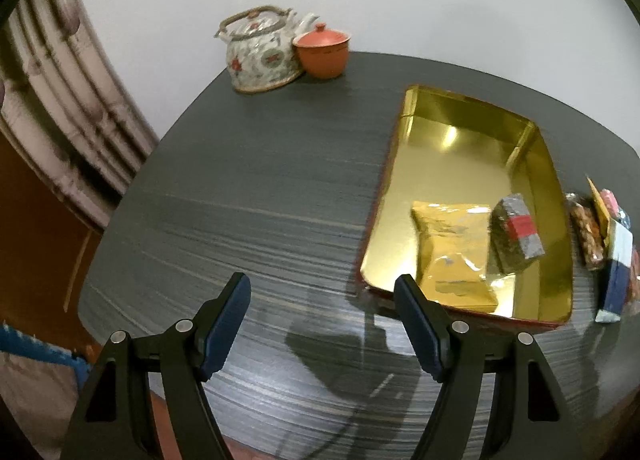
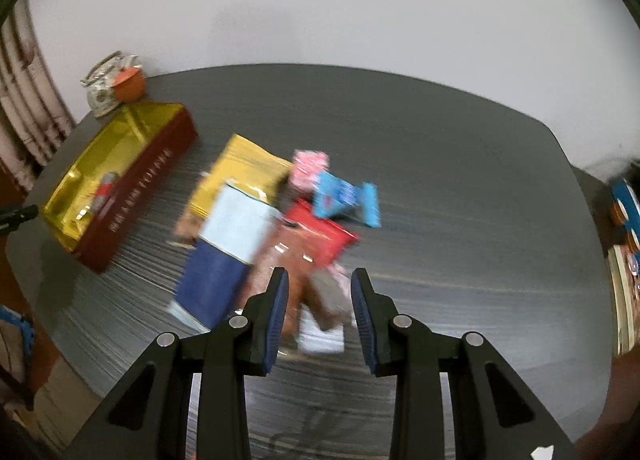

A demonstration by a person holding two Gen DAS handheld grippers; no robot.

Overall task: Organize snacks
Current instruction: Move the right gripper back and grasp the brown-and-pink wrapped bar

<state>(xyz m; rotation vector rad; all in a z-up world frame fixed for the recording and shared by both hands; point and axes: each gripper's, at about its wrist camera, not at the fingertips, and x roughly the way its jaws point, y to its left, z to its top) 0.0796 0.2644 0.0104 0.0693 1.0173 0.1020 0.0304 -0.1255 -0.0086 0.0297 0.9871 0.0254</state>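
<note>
My left gripper (image 1: 322, 292) wide and empty over bare table (image 1: 248, 196), my right gripper (image 2: 320, 292) narrow, nothing pinched – snack pile (image 2: 280, 228) just beyond its tips, tin (image 1: 460, 132) holding two packets – yellow pouch (image 1: 454, 248), dark bar (image 1: 516, 236), teapot (image 1: 260, 50) and clay cup (image 1: 322, 50) at the far edge.

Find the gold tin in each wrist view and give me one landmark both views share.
Left wrist view: the gold tin lies right of centre on the table, open, with two packets inside.
Right wrist view: the gold tin sits at the left, its red side wall facing the camera.
Shared landmark: the teapot at the table's far corner, just beyond the tin.
</note>
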